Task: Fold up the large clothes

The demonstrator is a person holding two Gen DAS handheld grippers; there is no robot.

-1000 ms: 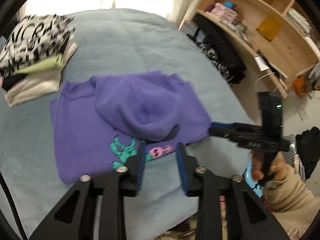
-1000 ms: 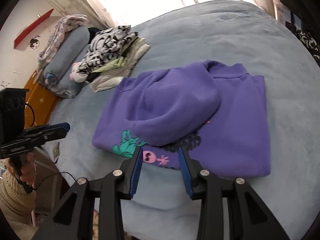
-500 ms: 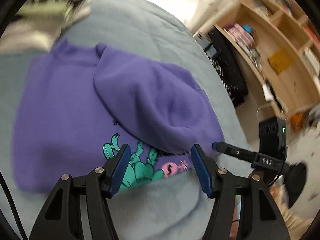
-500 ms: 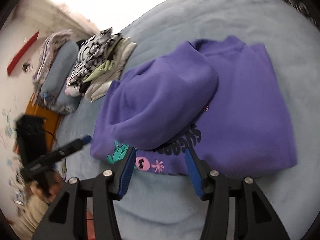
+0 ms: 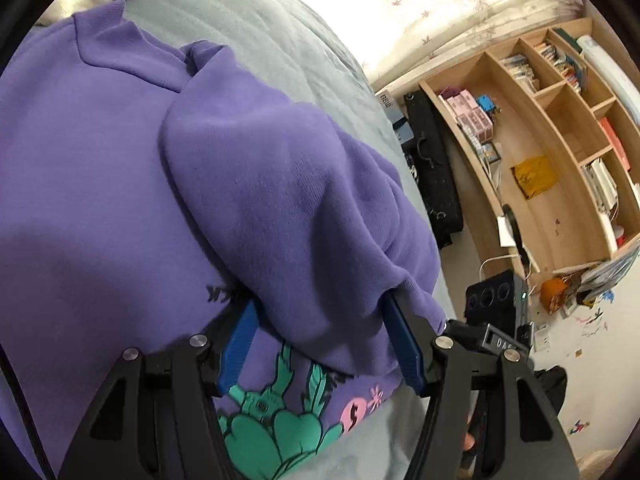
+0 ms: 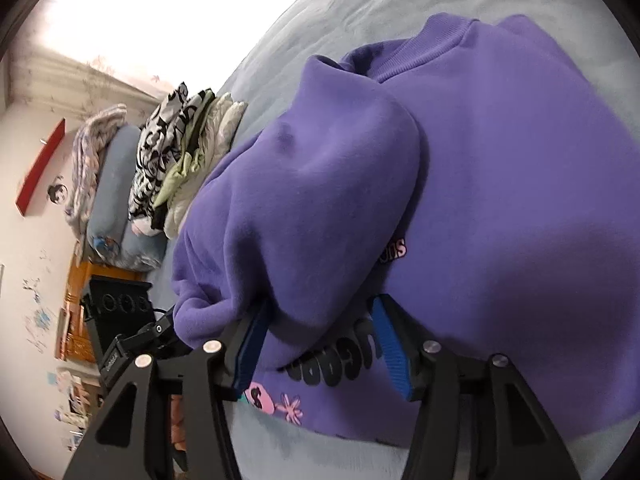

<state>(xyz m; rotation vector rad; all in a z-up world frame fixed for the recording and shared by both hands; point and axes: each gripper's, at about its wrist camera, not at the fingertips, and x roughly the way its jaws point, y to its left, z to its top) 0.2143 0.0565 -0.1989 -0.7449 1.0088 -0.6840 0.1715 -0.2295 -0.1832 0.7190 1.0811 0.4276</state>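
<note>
1. Your grey-blue bed [image 5: 280, 28] carries everything.
2. The purple sweatshirt [image 5: 100, 168] lies flat on it, sleeves folded over its printed front.
3. A stack of folded clothes [image 6: 176, 152] sits beyond, against a pillow [image 6: 112, 200].
4. Your left gripper [image 5: 320, 344] stands released, jaws astride the sleeve fold.
5. Your right gripper [image 6: 320, 344] is opening, sleeve cloth between its jaws, ungripped.

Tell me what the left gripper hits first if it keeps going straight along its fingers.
The left gripper would meet the folded-over sleeve of the purple sweatshirt first; its bulge already sits between the open pads. Whether it already touches is unclear.
</note>
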